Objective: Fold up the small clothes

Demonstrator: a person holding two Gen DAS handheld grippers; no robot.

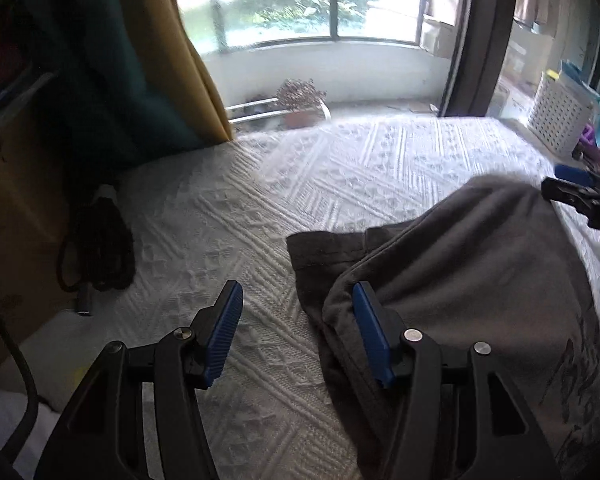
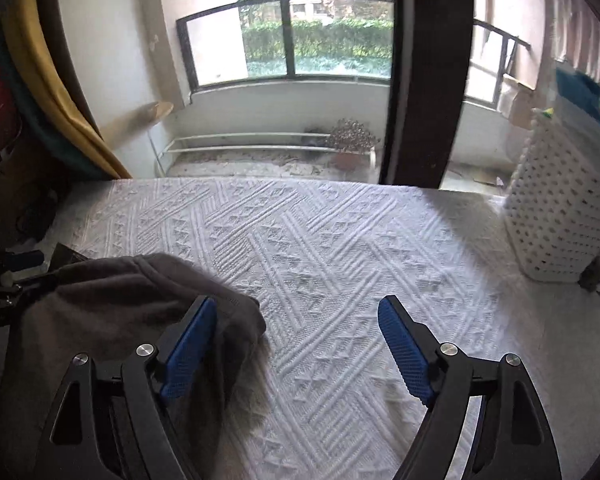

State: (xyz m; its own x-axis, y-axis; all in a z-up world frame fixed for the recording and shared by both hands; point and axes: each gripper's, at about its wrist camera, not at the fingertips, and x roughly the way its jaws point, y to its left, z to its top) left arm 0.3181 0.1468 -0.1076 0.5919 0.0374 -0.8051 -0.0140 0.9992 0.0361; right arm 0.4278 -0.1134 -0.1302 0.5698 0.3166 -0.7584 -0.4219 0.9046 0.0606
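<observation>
- Your left gripper (image 1: 298,322) is released, nothing between its jaws.
- Your right gripper (image 2: 298,338) is released, holding nothing.
- Grey garment (image 1: 480,264) lies rumpled on the white bedspread (image 1: 300,184).

One grey garment (image 1: 480,264); two grippers, left (image 1: 296,332), right (image 2: 296,344); one white basket (image 2: 560,216); one potted plant (image 2: 352,144).

The left gripper (image 1: 298,332) points steeply downward, its jaws parted with nothing pressed between them; the blue pads (image 1: 224,336) face each other across an open gap. The right gripper (image 2: 296,354) tilts down at a similar slant, its jaws spread wider, the pads (image 2: 406,354) gripping nothing. Its tip (image 1: 576,188) also shows at the right edge of the left wrist view.
</observation>
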